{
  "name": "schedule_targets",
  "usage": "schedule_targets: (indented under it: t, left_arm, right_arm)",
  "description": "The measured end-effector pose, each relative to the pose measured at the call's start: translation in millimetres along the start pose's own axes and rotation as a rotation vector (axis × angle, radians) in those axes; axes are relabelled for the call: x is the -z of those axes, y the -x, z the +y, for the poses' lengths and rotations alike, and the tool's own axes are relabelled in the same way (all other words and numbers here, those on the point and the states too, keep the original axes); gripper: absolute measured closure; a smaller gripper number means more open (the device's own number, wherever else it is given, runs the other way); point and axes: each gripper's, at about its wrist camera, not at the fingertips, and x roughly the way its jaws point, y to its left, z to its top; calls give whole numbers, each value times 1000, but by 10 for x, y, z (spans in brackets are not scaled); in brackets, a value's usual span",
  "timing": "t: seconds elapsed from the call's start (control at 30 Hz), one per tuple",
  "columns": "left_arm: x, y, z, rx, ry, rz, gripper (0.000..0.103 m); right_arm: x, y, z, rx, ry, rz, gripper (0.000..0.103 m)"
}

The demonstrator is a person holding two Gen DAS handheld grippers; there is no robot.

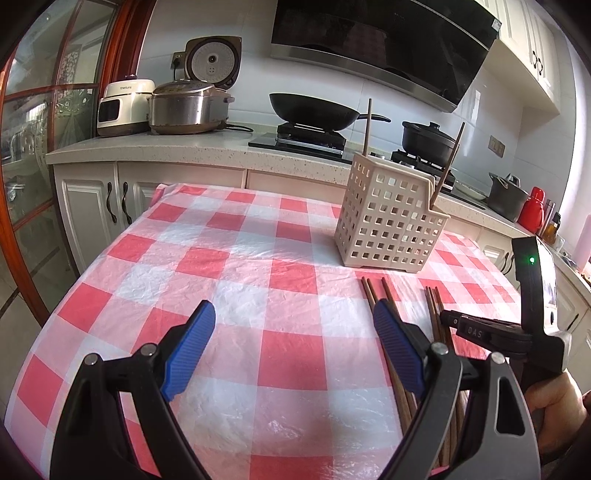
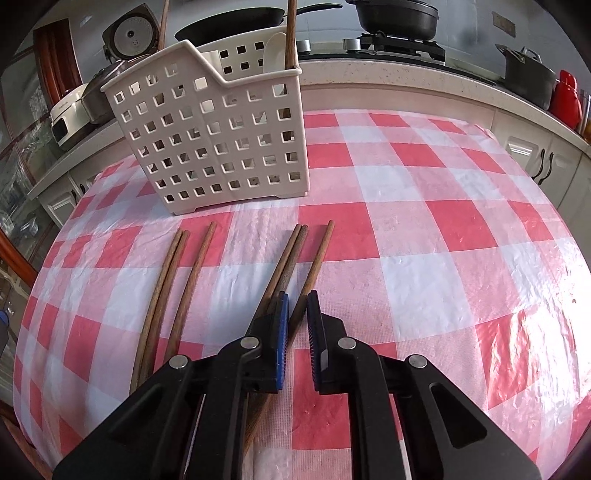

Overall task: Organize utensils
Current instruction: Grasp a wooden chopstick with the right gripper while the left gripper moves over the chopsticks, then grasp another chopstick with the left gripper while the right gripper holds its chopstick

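In the right wrist view, the right gripper (image 2: 298, 295) is seen at lower centre, its blue pads drawn almost together. One brown chopstick (image 2: 319, 254) passes between the pad tips. Whether the pads already press on it cannot be told, since only a narrow gap is visible.

The long axis of that chopstick runs from lower left to upper centre of the frame, slightly tilted against the line of the fingers, so its near part slips beneath the left finger. It is judged that the grasp turns on this skew: the stick would be held across the pads at a slant, not squarely.

Just beside it, to the left, a pair of chopsticks (image 2: 291, 251) lies touching side by side. A further group of three chopsticks (image 2: 177, 277) is spread at middle left. All lie flat on the checked tablecloth (image 2: 443, 258), their far tips towards the perforated holder (image 2: 210, 136), which stands upright in the upper left. Two standing chopsticks (image 2: 291, 33) are already seen in it.

In the left wrist view, the left gripper (image 1: 295, 310) is held with its jaws wide apart over bare cloth at lower centre, and nothing lies between them. The loose chopsticks lie to its right, so the right hand is judged the nearer one. The holder (image 1: 388, 221) stands beyond, at centre right.
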Motion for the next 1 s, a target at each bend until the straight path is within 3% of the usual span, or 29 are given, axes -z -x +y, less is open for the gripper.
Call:
schedule_targets:
  t: [0.37,0.47,0.53,0.73,1.0]
  left_arm:
    - [-18,-274,-169,22,-28,112,20]
    - [-50,-446,-305,35,-55,169,30]
    - [-64,-568,-398,50,-73,206,43]
    - [-27,-935,-634,53,-113,284,58]
    - [-67,-1212,-758,53,-101,329,63]
  right_arm:
    - [48,70,-130,-55,38,29,97]
    - [78,106,-190,-76,42,35,97]
    - [98,128,-219,-83,50,36,97]
    - [152,183,-325,-87,58,24,97]
    - [167,195,-394,-119,46,16,97]
